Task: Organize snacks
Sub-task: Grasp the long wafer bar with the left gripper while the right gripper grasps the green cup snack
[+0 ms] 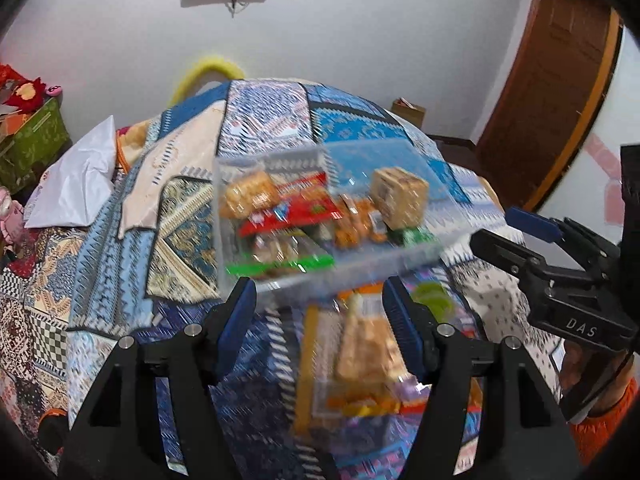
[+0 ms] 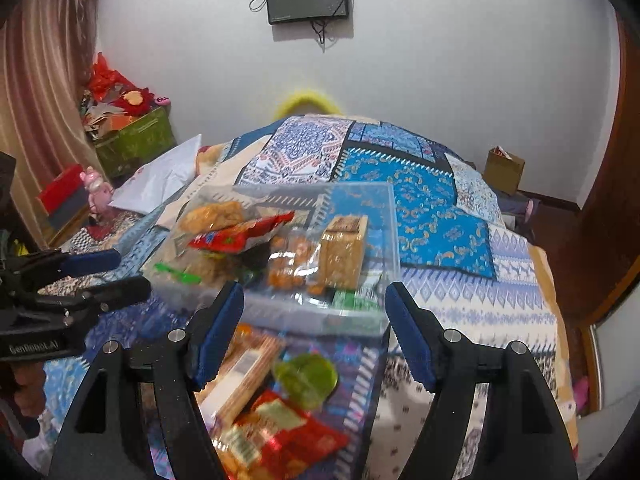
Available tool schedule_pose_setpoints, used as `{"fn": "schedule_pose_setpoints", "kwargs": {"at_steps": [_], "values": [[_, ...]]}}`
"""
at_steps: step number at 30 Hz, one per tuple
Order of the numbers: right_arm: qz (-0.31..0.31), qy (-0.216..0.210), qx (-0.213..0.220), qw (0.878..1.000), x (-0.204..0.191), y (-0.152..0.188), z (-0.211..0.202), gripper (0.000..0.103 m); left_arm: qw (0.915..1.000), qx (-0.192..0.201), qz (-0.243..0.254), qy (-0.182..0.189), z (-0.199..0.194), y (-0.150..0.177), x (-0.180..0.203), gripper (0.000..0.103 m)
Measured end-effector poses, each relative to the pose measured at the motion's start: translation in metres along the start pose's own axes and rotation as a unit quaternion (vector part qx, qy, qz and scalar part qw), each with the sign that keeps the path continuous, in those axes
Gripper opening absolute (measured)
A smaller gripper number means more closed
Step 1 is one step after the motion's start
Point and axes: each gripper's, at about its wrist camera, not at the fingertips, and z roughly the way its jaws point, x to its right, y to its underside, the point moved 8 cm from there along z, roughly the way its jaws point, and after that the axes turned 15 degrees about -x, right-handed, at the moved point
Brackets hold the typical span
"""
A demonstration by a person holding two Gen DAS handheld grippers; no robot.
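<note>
Both grippers hang over the bed with nothing in them. The left gripper (image 1: 320, 320) has its jaws apart and empty, and so does the right gripper (image 2: 316, 332). The clear plastic bin (image 2: 320, 312) sits ahead on the patchwork quilt (image 2: 432, 208), already holding a red snack packet (image 2: 240, 236) and a wrapped biscuit block (image 2: 344, 252). Loose snacks lie just in front of it, among them a green disc (image 2: 306, 378) and a red-and-green packet (image 2: 280, 436). The risk, as I see it: the quilt is soft, so a low reach could snag fabric or nudge the bin. Crinkly wrappers may slip from the pads. Both tools pitch downward, side by side, near each other.
</note>
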Motion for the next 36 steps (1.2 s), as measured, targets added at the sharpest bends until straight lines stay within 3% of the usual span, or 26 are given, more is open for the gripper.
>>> {"fn": "schedule_pose_setpoints", "kwargs": {"at_steps": [8, 14, 18, 24, 27, 32, 36], "values": [[0.007, -0.010, -0.023, 1.000, 0.002, 0.028, 0.009, 0.070, 0.9990, -0.035, 0.019, 0.022, 0.026, 0.028, 0.024, 0.064], [0.013, -0.019, -0.054, 0.998, 0.010, 0.048, 0.031, 0.070, 0.9985, -0.046, 0.012, 0.026, 0.045, 0.031, 0.025, 0.051], [0.023, -0.023, -0.075, 0.997, 0.016, 0.054, 0.049, 0.070, 0.9989, -0.042, 0.006, 0.018, 0.055, 0.026, 0.024, 0.050], [0.031, -0.040, -0.097, 0.994, 0.016, 0.056, 0.070, 0.070, 0.9980, -0.054, 0.000, 0.034, 0.071, 0.025, 0.026, 0.036], [0.031, -0.046, -0.100, 0.993, 0.013, 0.056, 0.077, 0.070, 0.9980, -0.048, 0.003, 0.041, 0.074, 0.024, 0.029, 0.034], [0.027, -0.078, -0.104, 0.991, 0.007, 0.057, 0.082, 0.049, 0.9985, -0.037, 0.017, 0.036, 0.074, 0.026, 0.031, 0.033], [0.024, -0.082, -0.098, 0.992, 0.004, 0.056, 0.082, 0.044, 0.9989, -0.028, 0.021, 0.032, 0.070, 0.028, 0.032, 0.033]]}}
